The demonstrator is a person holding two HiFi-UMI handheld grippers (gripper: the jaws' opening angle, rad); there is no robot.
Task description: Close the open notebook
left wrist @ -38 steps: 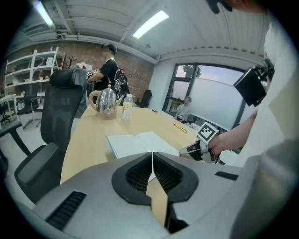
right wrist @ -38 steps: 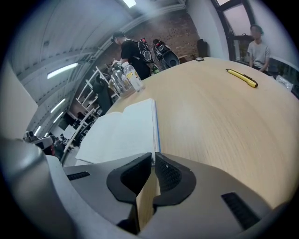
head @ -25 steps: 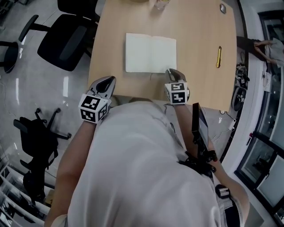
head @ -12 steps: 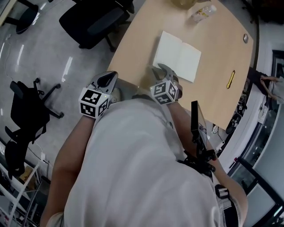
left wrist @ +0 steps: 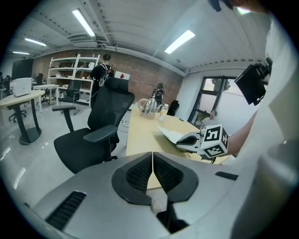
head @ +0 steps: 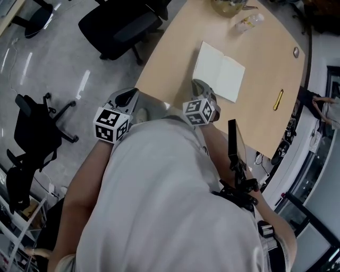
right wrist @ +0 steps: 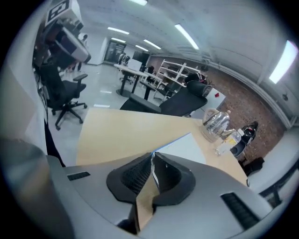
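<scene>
The open notebook (head: 219, 71) lies white on the tan table (head: 175, 53), a little past the near edge. My right gripper (head: 197, 83) sits at the notebook's near left corner. In the right gripper view its jaws (right wrist: 152, 155) are shut, with a thin white sliver of the notebook (right wrist: 184, 147) between them. In the left gripper view the notebook (left wrist: 169, 134) looks tilted up at that side, beside the right gripper (left wrist: 180, 139). My left gripper (head: 129, 96) hangs off the table's near left edge, shut with nothing in it (left wrist: 153, 154).
A glass kettle (head: 228, 6) and a plastic bottle (head: 248, 21) stand at the table's far end. A yellow pen (head: 278, 99) lies to the right of the notebook. A black office chair (head: 125, 26) stands left of the table.
The head view has swung, so the table looks turned. My right gripper has shifted from the notebook's near right corner to its near left corner. The left gripper has barely moved.
</scene>
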